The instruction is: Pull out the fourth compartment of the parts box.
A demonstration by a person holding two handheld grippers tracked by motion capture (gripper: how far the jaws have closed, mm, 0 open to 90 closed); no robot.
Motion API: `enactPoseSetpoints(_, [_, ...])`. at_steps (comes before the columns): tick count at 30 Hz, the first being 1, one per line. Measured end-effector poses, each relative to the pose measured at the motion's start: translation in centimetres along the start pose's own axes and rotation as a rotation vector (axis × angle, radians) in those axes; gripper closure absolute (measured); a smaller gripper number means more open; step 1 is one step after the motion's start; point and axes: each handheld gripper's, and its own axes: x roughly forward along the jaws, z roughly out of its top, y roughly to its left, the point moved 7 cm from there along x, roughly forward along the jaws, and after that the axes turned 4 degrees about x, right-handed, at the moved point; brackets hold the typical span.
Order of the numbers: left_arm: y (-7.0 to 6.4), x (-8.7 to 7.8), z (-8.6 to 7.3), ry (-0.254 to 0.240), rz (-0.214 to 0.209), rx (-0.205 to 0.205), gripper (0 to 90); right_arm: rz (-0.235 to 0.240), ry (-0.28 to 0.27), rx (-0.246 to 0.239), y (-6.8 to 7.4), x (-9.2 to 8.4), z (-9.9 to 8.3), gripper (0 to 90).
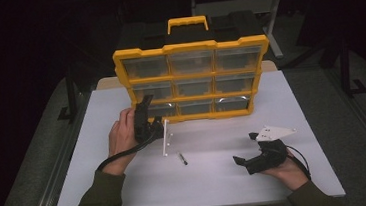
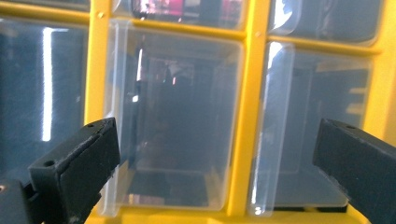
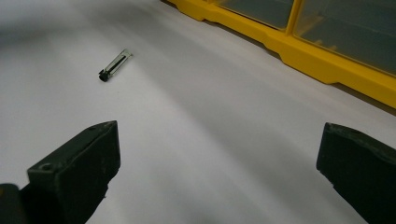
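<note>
Drawers in the yellow organizer [image 1: 192,79] are what we're working on here, specifically the bottom-left one [image 1: 157,110], which sits right at table level in the standing case. Our left gripper [image 1: 148,120] is up against that corner with its jaws spread wide, and in the left gripper view we're staring straight into clear drawer fronts [image 2: 173,121] with the yellow dividers between them. Nothing is pinched yet.

Our right gripper [image 1: 248,153] is resting low on the white table [image 1: 218,180], well apart from the case, jaws also spread and holding nothing. Between the two grippers there's a small black-tipped screw [image 1: 182,158], which also turns up in the right gripper view [image 3: 114,65], plus a thin white strip [image 1: 166,140] just beside the left gripper.

What could go wrong, we reckon:
- clear plastic is slippery, so a grip that's off-centre might just slide off the drawer front
- the case stands upright with nothing bracing it, so a hard tug could drag or tip the whole thing toward us
- the left gripper's cable sweeps near that strip and could knock it, or roll the screw away
</note>
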Motion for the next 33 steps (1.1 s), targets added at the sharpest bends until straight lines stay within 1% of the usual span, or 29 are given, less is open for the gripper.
enactPoseSetpoints(1, [0.2,0.0,-0.1,0.009,0.008,0.002,0.8,0.0,0.001,0.0,0.0,0.0,0.0,0.0])
enactPoseSetpoints(2, [0.2,0.0,-0.1,0.009,0.008,0.002,0.8,0.0,0.001,0.0,0.0,0.0,0.0,0.0])
enactPoseSetpoints(3, [0.3,0.0,-0.2,0.011,0.018,-0.002,0.8,-0.001,0.0,0.0,0.0,0.0,0.0,0.0])
enactPoseSetpoints(5, [0.4,-0.1,-0.2,0.017,0.022,0.002,1.2,0.0,0.0,0.001,0.0,0.0,0.0,0.0])
enactPoseSetpoints(7, [0.7,-0.1,-0.2,0.025,0.038,0.012,2.8,0.0,0.001,0.0,0.0,0.0,0.0,0.0])
enactPoseSetpoints(11, [0.9,-0.2,-0.2,0.026,0.05,0.017,4.3,0.0,0.001,0.001,0.0,0.0,0.0,0.0])
enactPoseSetpoints(12, [0.9,-0.1,-0.1,0.021,0.057,0.01,4.8,0.0,0.002,0.0,0.0,0.0,0.0,0.0])
enactPoseSetpoints(18, [1.4,-0.2,-0.2,0.052,0.085,0.052,8.6,0.0,0.005,0.0,0.0,0.1,0.0,0.0])
enactPoseSetpoints(20, [1.7,-0.2,0.0,0.051,0.105,0.061,12.4,0.0,0.004,-0.002,0.0,0.1,0.0,0.0])
enactPoseSetpoints(23, [1.8,-0.3,0.1,0.055,0.109,0.07,14.3,0.002,0.0,0.001,0.0,0.0,0.0,0.0])
enactPoseSetpoints(25, [2.0,-0.3,0.1,0.062,0.124,0.076,15.0,0.001,-0.001,0.0,-0.1,0.0,0.0,0.0])
enactPoseSetpoints(28, [2.3,-0.2,0.1,0.061,0.132,0.063,15.6,0.001,-0.001,0.0,-0.1,0.0,0.0,0.0])
enactPoseSetpoints(29, [2.4,-0.2,0.1,0.063,0.134,0.065,18.0,0.001,-0.002,0.001,-0.1,0.0,0.0,0.0])
enactPoseSetpoints(30, [2.5,-0.2,0.1,0.062,0.136,0.068,18.0,0.001,-0.002,0.001,-0.1,0.0,0.0,0.0])
enactPoseSetpoints(31, [2.6,-0.2,0.1,0.068,0.137,0.079,21.1,0.001,-0.002,0.001,-0.1,0.0,0.0,0.0])
enactPoseSetpoints(33, [2.7,-0.1,0.1,0.068,0.139,0.079,22.2,0.002,-0.002,0.001,-0.1,0.1,0.0,0.0])
